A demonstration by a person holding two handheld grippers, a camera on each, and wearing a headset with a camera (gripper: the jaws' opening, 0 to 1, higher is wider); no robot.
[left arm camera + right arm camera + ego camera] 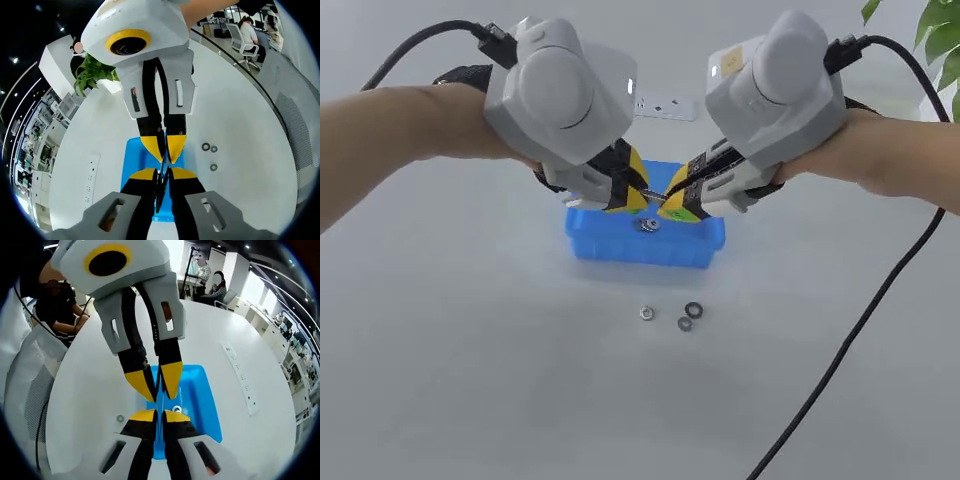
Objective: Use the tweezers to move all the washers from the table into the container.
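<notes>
Centrally, a rectangular container (640,250) of blue plastic, with rounded corners, is seen on a smooth, matte white table (470,380). Thin, dark tweezers (660,200) are held above it, and they are seen edge-on as a flat, narrow blade in both gripper views.

The left gripper (628,198) and the right gripper (680,208) are set tip to tip over the container. Each is built of grey moulded housing, with black jaws capped in yellow. Each pair of jaws is closed almost fully, with only the slim tweezers pinched between them.

The tweezers' long axis is tilted. In the head view it is seen to run from the upper right, by the right gripper, down and to the left, and the tip is pointed into the container.

A small, shiny, ring-shaped washer (648,225) is seen just at that tip, over the blue floor. Whether it is gripped by the tweezers or lies on the floor cannot be told.

Three washers (694,310), all flat rings, are laid on the table just in front of the container. They are grouped near one another; one is bright silver and two are darker.
</notes>
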